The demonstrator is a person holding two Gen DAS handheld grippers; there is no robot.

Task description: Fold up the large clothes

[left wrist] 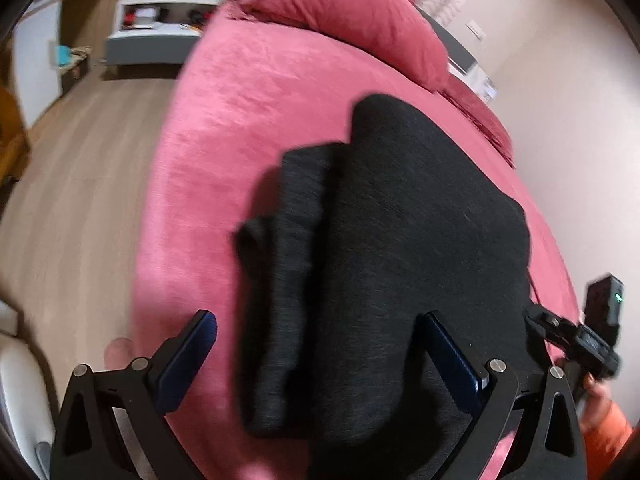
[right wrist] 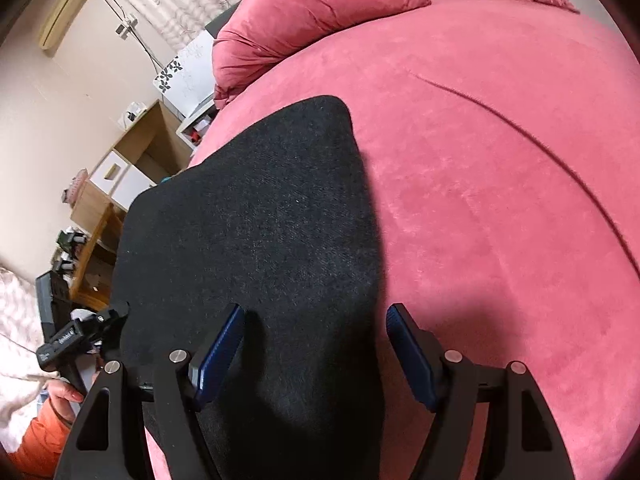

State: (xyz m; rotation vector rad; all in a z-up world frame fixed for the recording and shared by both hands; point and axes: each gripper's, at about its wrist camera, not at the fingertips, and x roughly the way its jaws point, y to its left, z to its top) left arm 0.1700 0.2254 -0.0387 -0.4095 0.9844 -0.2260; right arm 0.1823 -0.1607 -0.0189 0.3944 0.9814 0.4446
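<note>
A black knit garment (left wrist: 400,240) lies folded on a pink bed (left wrist: 248,120), with a narrower folded part along its left side. My left gripper (left wrist: 320,344) is open and empty above the garment's near end. In the right wrist view the garment (right wrist: 256,232) lies flat and smooth on the bed (right wrist: 500,200). My right gripper (right wrist: 316,336) is open and empty above the garment's near right edge. The right gripper's body shows at the left view's right edge (left wrist: 588,336), and the left gripper's body shows at the right view's left edge (right wrist: 76,336).
Pink pillows (left wrist: 352,12) lie at the head of the bed. A wooden floor (left wrist: 72,200) and a white bedside cabinet (left wrist: 156,28) are left of the bed. A wooden desk with drawers (right wrist: 120,184) stands by the wall on the other side.
</note>
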